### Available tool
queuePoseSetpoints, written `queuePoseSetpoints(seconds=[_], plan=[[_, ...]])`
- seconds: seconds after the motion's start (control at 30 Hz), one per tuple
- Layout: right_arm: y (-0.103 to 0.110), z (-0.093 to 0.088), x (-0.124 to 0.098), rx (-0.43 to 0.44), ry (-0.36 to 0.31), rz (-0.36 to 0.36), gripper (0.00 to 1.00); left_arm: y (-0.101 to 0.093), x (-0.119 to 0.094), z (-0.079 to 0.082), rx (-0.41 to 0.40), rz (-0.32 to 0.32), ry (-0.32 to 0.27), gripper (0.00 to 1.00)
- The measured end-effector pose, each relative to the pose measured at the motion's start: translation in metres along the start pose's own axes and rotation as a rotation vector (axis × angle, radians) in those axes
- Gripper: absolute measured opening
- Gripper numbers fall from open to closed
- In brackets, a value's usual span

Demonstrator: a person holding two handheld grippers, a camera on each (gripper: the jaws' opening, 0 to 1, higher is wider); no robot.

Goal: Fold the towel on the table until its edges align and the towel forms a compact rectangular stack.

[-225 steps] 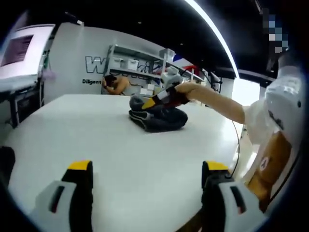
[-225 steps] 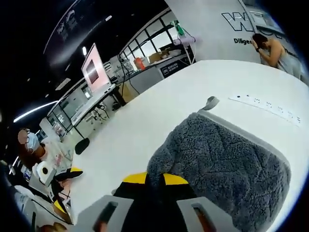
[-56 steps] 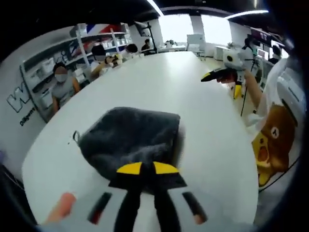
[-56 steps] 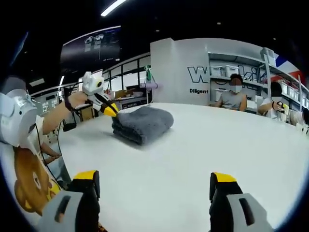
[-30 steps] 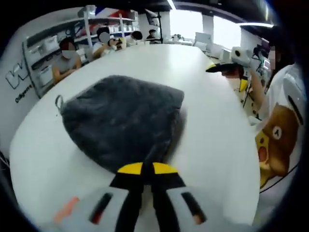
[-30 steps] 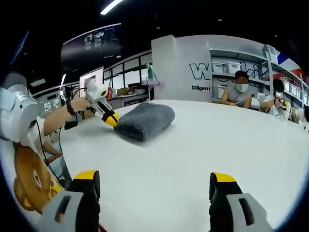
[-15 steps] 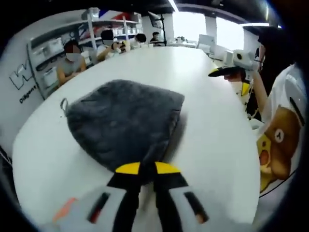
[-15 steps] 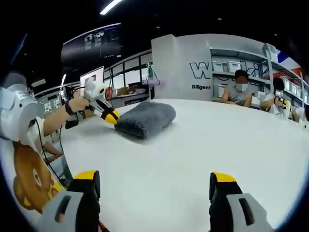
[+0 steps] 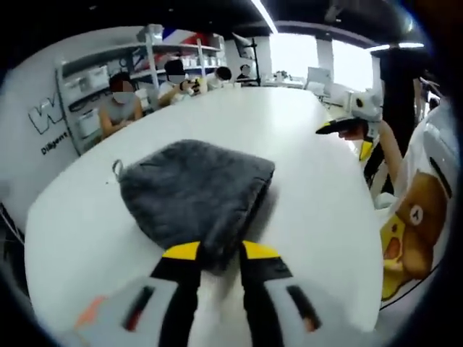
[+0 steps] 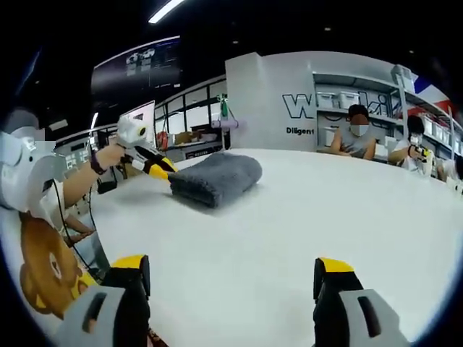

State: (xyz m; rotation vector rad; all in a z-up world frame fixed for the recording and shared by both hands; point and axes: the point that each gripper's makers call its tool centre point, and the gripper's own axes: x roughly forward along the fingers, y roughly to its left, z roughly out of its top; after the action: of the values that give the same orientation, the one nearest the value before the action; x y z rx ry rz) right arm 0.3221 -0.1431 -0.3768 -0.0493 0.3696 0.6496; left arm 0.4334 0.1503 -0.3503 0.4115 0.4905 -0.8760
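On the table (image 9: pixel 325 210) the towel (image 9: pixel 195 191) lies folded; my left gripper (image 9: pixel 211 254), slightly parted, touches its edge; my right gripper (image 10: pixel 228 278) hangs wide open, empty. Next I judge: check alignment.

The towel (image 9: pixel 195 191) is thick, fuzzy grey cloth; the table (image 10: pixel 304 217) looks smooth, matt white.

Left claw (image 9: pixel 212 251) jaws were pinched shut on towel (image 9: pixel 197 191) edge half sec ago, now spread a bit, fold sitting loose between yellow tips. Towel went from lumpy heap to tidy folded stack on bench (image 10: pixel 304 217).
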Motion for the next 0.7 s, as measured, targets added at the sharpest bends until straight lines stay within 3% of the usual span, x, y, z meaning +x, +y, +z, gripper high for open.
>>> queuePoseSetpoints(seconds=[0.33, 0.43, 0.7], plan=[[-0.002, -0.001, 0.001, 0.0, 0.007, -0.001, 0.98, -0.02, -0.049, 0.008, -0.116, 0.061, -0.174, 0.4], [-0.003, 0.0, 0.003, -0.002, 0.01, 0.001, 0.98, -0.025, -0.07, 0.008, -0.133, 0.112, -0.235, 0.43], [-0.001, 0.001, 0.006, -0.009, 0.013, 0.009, 0.98, -0.038, -0.103, -0.003, -0.134, 0.193, -0.271, 0.54]])
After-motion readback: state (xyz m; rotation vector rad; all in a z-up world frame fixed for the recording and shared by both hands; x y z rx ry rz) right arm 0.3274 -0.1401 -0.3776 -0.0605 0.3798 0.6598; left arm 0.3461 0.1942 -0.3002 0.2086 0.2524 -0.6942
